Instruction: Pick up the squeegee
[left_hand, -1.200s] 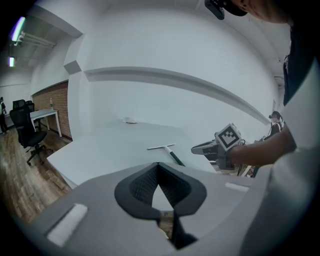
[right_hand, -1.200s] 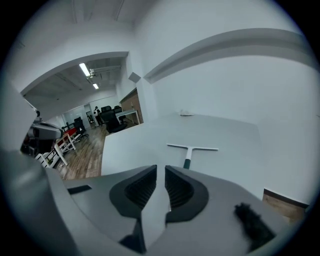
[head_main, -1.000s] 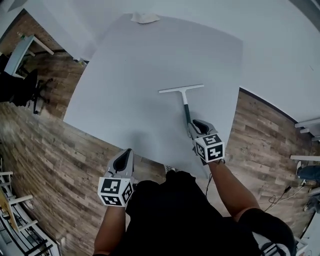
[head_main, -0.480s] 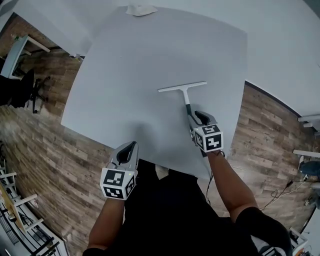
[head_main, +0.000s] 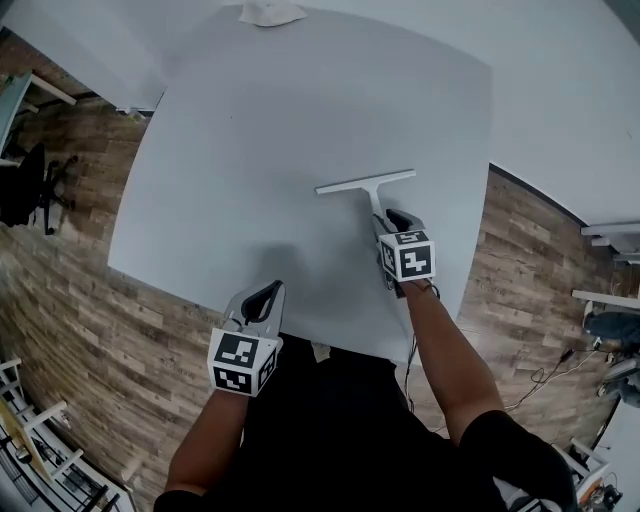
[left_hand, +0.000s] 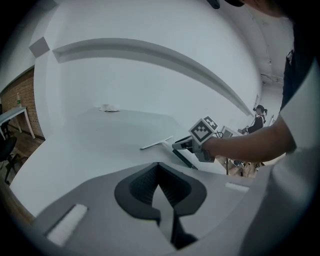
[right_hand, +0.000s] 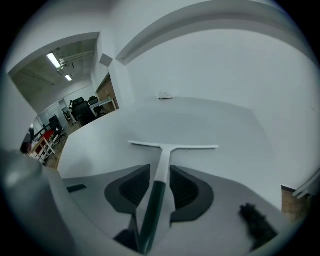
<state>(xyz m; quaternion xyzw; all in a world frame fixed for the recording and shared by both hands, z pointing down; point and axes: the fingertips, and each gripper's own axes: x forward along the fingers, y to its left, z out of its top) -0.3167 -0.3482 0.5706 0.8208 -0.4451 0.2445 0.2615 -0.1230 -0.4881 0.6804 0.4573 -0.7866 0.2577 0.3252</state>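
Grasp approach. Right gripper (right_hand: 159, 172), jaws just opened wide, straddles the dark-green handle of the white T-shaped plastic squeegee (right_hand: 172, 146) lying flat on the white table (head_main: 300, 120). Pads clear of it; next, close. Left gripper (left_hand: 158, 167): jaws closed, empty.

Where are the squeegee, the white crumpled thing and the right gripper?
squeegee (head_main: 365, 181), head view, on the middle of its white blade.
white crumpled thing (head_main: 268, 12), head view, on its middle.
right gripper (right_hand: 160, 170), right gripper view, midway between its fingertips.
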